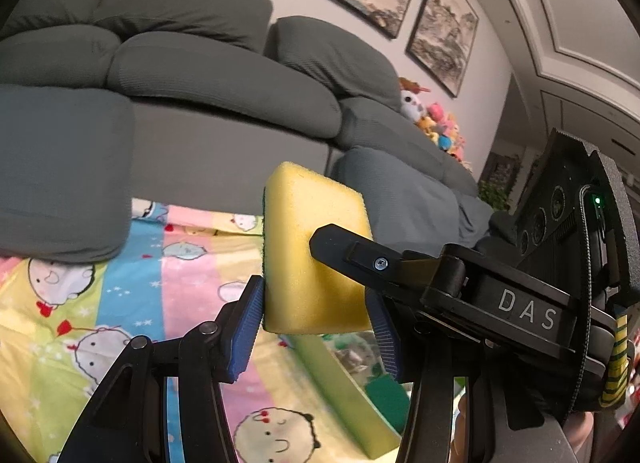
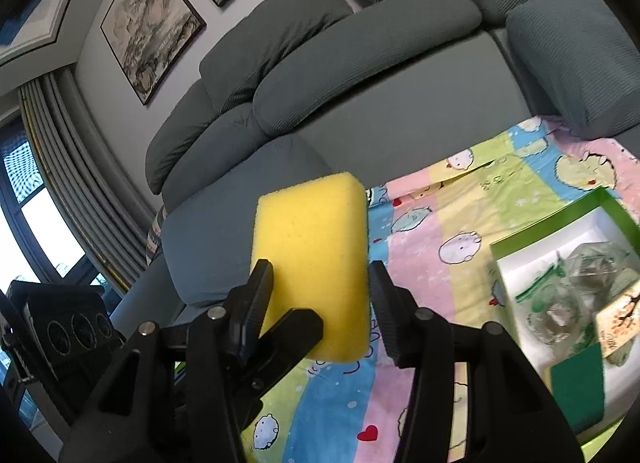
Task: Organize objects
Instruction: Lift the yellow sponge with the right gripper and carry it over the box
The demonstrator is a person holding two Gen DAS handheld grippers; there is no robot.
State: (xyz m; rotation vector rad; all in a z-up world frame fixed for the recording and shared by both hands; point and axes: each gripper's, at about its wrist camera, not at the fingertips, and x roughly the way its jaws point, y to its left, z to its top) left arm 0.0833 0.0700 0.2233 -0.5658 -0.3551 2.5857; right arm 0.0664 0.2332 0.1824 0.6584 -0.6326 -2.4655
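Sponge (yellow), both tongs gripping

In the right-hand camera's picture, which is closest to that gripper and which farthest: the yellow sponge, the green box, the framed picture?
1. Yellow sponge: between the right gripper's fingers.
2. Green box: right, on the cartoon sheet.
3. Framed picture: upper left, on the wall behind the sofa.
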